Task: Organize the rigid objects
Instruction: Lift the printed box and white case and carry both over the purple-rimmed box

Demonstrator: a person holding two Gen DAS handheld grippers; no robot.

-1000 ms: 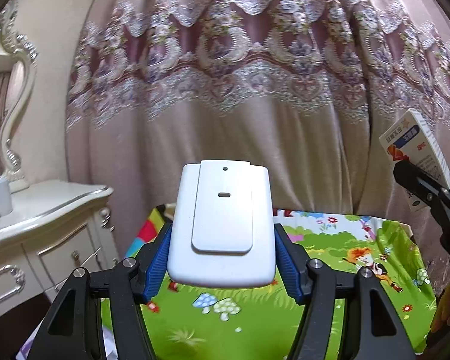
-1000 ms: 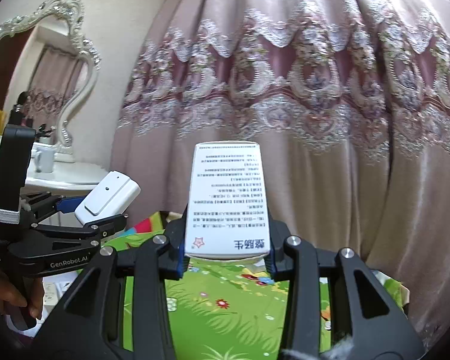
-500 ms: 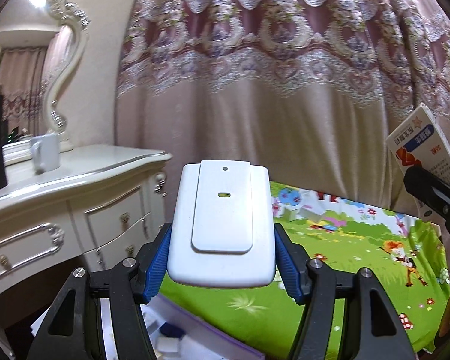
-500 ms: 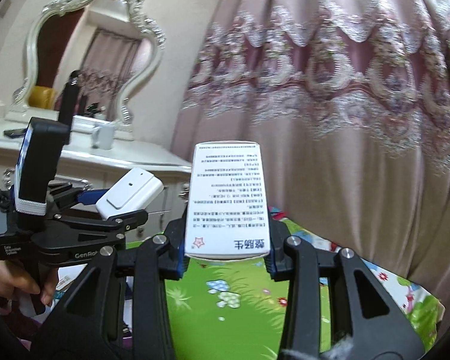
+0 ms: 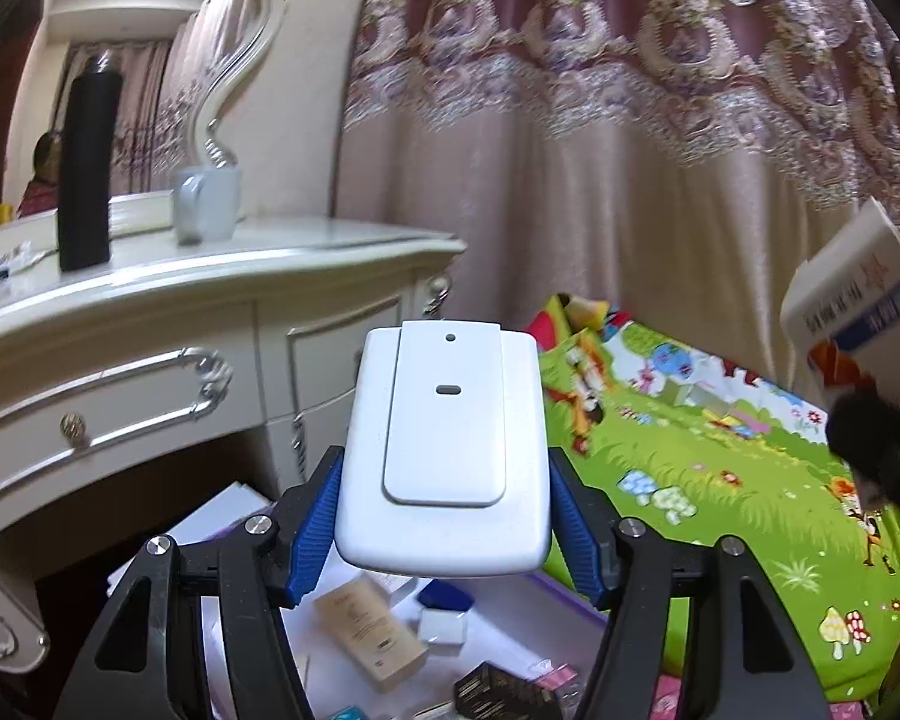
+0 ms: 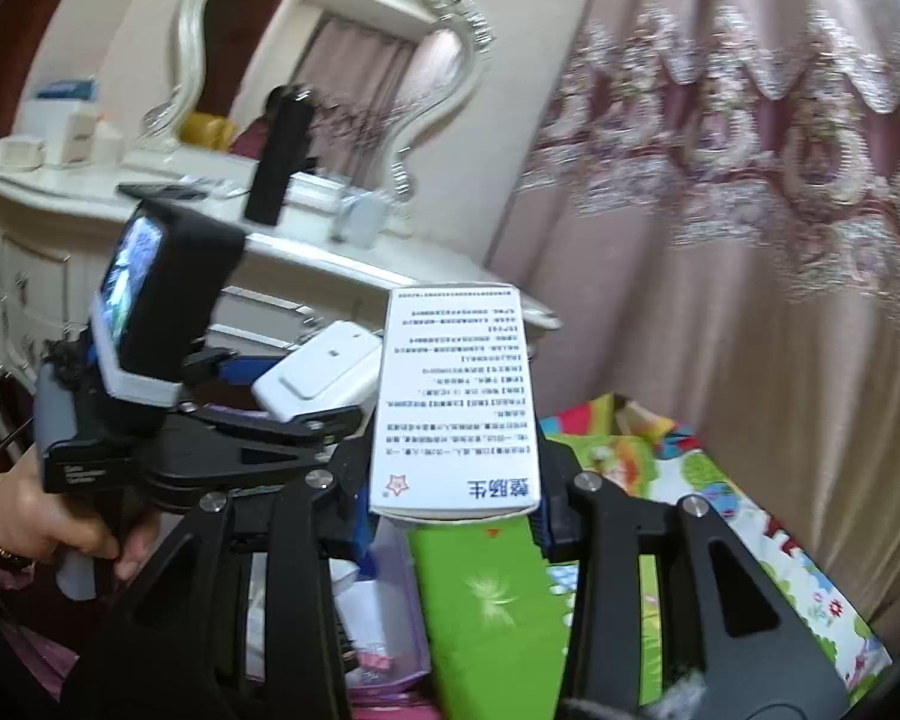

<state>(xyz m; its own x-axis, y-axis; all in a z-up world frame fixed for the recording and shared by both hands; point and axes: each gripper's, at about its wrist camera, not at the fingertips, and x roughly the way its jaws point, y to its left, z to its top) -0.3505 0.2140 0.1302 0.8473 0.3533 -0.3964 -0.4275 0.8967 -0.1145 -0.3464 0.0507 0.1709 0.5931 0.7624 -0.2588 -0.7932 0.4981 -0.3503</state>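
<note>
My left gripper is shut on a white plastic case, held flat between the blue pads. The same case and the left gripper show in the right wrist view, left of centre, with a hand on the handle. My right gripper is shut on a white medicine box with printed text, standing upright. That box also appears at the right edge of the left wrist view. Below the left gripper lies a white tray with several small boxes.
A white dresser with drawers stands at the left, bearing a black bottle and a grey mug before an ornate mirror. A green cartoon mat covers the surface at right. A pink patterned curtain hangs behind.
Both grippers have swung left and dipped, each keeping its object. The dresser, bottle and mirror came into view, and the tray of boxes appeared under the left gripper.
</note>
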